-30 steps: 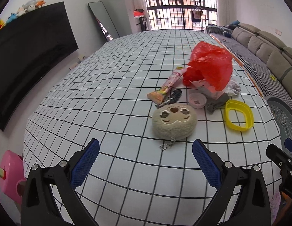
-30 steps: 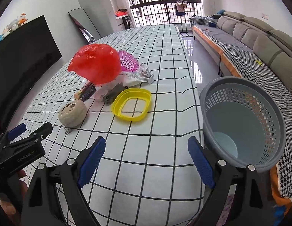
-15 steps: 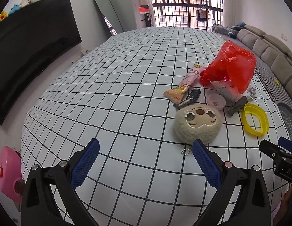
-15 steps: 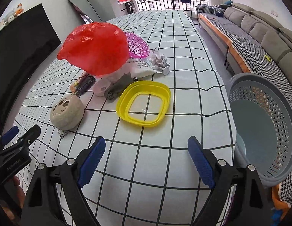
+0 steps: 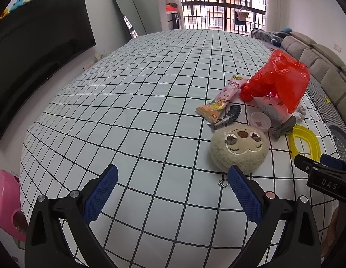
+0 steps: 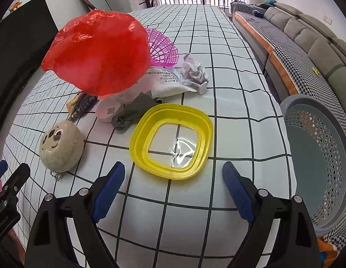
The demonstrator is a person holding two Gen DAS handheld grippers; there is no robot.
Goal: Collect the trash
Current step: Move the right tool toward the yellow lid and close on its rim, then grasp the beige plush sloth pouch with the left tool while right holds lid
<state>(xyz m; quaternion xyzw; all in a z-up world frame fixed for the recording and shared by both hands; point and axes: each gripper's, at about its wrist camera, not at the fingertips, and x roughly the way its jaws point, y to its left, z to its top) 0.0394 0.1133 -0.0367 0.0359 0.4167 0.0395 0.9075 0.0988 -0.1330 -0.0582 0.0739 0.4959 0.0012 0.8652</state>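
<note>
A pile lies on the checked tablecloth: a red plastic bag (image 6: 99,53), crumpled paper (image 6: 194,73), a white printed pouch (image 6: 166,84), a pink snack wrapper (image 5: 224,98), a small pink cup (image 6: 108,110) and a grey rag (image 6: 130,114). A yellow lid (image 6: 171,140) lies just ahead of my right gripper (image 6: 173,189), which is open and empty. My left gripper (image 5: 170,192) is open and empty; a round plush toy (image 5: 239,149) sits by its right finger. A grey mesh basket (image 6: 320,156) stands off the table's right edge.
A pink fan-shaped strainer (image 6: 161,49) lies behind the bag and a dark hair clip (image 5: 231,115) by the wrapper. A sofa (image 6: 307,44) runs along the right, a black screen (image 5: 39,67) on the left. A pink box (image 5: 5,203) sits below the table's left corner.
Both grippers have moved forward over the table. The yellow lid and pile are nearer the right gripper; the plush toy has shifted right in the left view, beside its right finger.
</note>
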